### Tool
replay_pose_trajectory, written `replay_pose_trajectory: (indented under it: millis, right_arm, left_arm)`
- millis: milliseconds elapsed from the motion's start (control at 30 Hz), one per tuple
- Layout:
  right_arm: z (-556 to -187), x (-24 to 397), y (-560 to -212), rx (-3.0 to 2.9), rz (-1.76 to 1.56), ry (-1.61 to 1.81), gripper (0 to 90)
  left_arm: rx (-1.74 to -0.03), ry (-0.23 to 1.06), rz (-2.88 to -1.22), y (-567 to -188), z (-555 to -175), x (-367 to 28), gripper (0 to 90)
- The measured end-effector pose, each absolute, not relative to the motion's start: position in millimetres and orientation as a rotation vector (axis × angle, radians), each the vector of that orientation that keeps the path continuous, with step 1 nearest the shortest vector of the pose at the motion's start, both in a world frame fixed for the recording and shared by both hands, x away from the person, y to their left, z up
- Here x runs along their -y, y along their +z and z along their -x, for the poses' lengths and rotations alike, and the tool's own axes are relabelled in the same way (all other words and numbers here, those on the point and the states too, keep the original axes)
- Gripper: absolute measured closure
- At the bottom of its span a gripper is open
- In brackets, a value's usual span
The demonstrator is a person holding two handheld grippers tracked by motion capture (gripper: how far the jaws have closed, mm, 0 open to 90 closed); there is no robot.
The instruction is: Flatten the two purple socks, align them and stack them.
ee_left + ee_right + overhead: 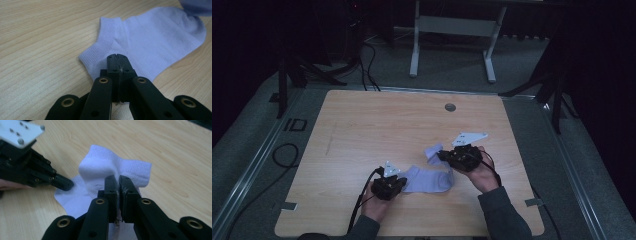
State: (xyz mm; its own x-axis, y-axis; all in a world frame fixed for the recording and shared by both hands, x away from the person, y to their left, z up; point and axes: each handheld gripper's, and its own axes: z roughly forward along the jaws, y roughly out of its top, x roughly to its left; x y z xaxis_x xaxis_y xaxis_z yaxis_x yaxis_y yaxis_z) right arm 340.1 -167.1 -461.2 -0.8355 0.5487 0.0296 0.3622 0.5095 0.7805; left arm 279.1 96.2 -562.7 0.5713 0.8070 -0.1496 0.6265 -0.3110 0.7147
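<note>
A pale lavender ankle sock (428,179) lies on the wooden table (377,125) near the front edge. My left gripper (401,182) is shut on the sock's left end. In the left gripper view its jaws (117,58) meet on the fabric just below the ribbed cuff (106,37), which lies flat. My right gripper (443,156) is shut on the sock's other end (433,151) and holds it lifted off the table. In the right gripper view the fabric (100,167) bunches over the closed jaws (118,179), and the left gripper (32,172) points in from the left.
A round cable hole (450,107) sits at the table's far middle. A grey desk frame (452,25) stands on the floor behind the table. Cables (284,155) lie on the floor at the left. Bare wood stretches across the table's far half.
</note>
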Motion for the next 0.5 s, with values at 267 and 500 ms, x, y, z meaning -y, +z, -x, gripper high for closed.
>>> replay_pose_trajectory:
  millis: [267, 500]
  right_arm:
    - [-337, 155, -476, -2.584, -0.770, 1.231, 85.2]
    - [-336, 144, -484, -2.609, -0.760, 1.253, 85.3]
  left_arm:
    - [-1.136, 0.304, -2.046, -563, -278, -95, 89.6]
    - [-1.130, 0.302, -2.046, -564, -277, -94, 89.6]
